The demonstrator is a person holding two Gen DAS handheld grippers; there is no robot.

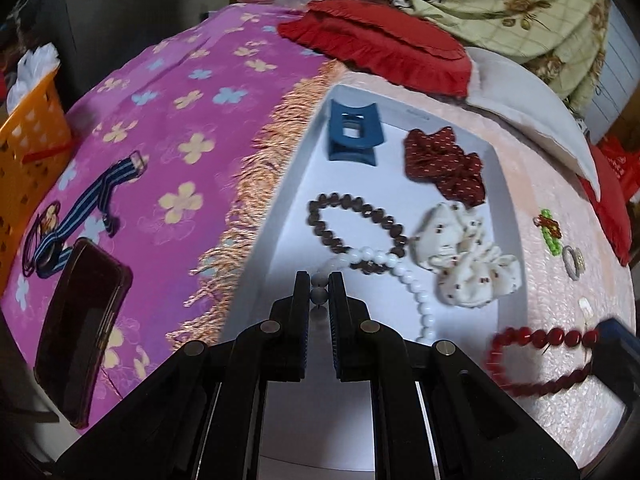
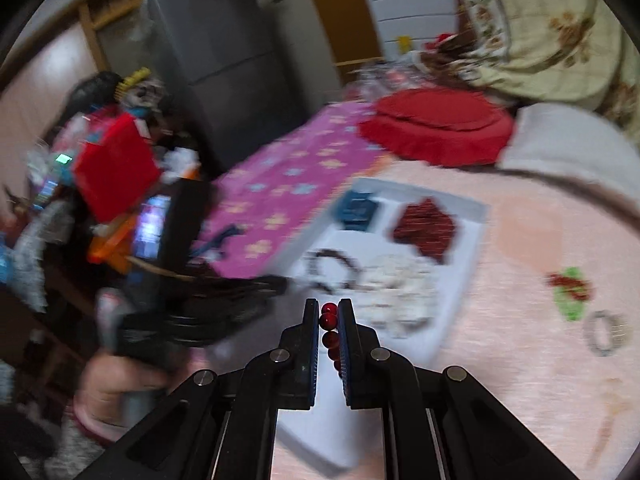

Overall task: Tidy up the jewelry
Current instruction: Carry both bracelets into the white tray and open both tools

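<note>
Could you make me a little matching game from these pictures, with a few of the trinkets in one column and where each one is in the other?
Things:
1. white bead string
2. red bead bracelet
3. blue hair claw
4. silver ring

Places:
A. lying on the pink bedcover, outside the tray
B. pinched in the left gripper
C. at the far end of the white tray
D. pinched in the right gripper

Pairs: 1-B, 2-D, 3-C, 4-A
</note>
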